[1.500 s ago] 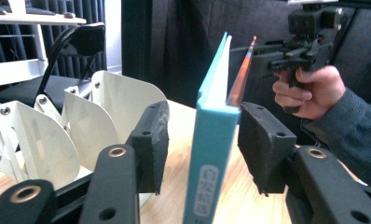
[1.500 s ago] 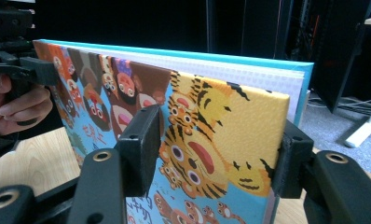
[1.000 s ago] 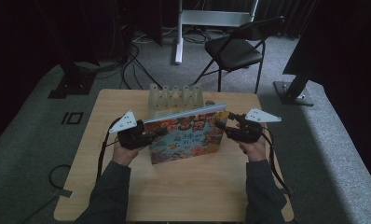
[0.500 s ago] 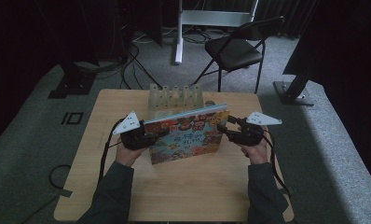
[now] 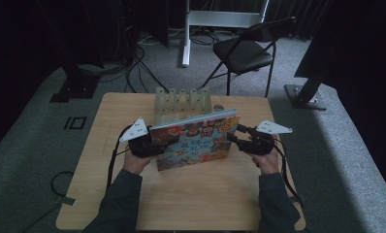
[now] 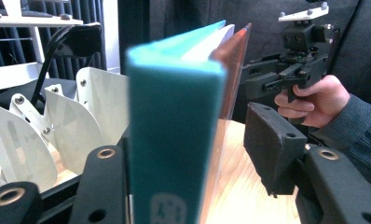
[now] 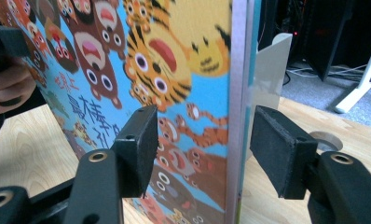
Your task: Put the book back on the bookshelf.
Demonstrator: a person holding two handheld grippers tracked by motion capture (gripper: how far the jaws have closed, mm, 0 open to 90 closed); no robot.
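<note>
Steady the upright picture book on the desk before the rack. Left hand-held gripper just opening, spine between slack jaws; right hand-held gripper wide astride the fore-edge, not pressing. Close evenly.

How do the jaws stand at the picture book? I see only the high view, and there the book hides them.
Observer: The left gripper has just been opening. One pad stands apart from the picture book, beside its teal spine.
Operator: And the right gripper?
Observer: The right gripper straddles the book's open edge, and a gap shows between the far pad and the book.
Operator: What is the white rack behind?
Observer: The white rack has curved divider plates, fixed with screws.
</note>
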